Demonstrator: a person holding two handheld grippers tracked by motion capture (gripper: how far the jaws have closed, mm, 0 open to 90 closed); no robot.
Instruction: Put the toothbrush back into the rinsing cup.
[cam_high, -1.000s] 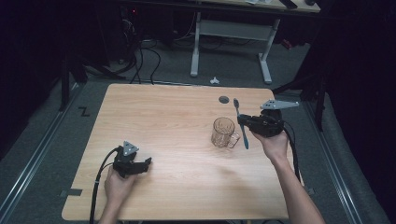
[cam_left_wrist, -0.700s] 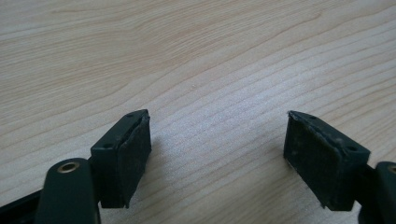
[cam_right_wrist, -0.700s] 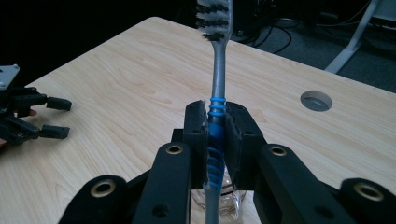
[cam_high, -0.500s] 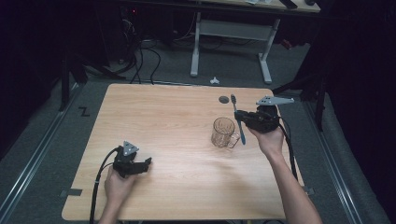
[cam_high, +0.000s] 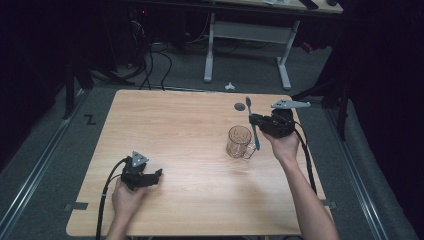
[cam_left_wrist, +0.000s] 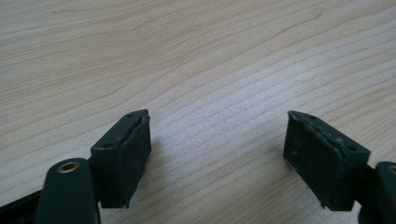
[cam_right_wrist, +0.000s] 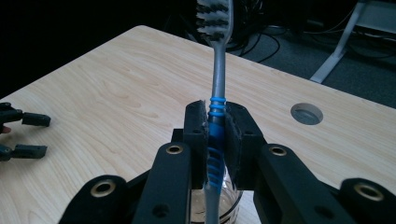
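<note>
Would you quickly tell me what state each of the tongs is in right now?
Left tongs: open, holding nothing, low over the table.
Right tongs: shut on the toothbrush, above the glass mug.

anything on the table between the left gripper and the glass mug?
Nothing: in the high view, only bare wood runs from the left gripper to the glass mug. The toothbrush is clamped in the right gripper, above the mug's far side.

right gripper (cam_high: 256, 121) shifted farther back, toothbrush (cam_high: 252, 125) lifted higher beside glass mug (cam_high: 239, 141)
</note>
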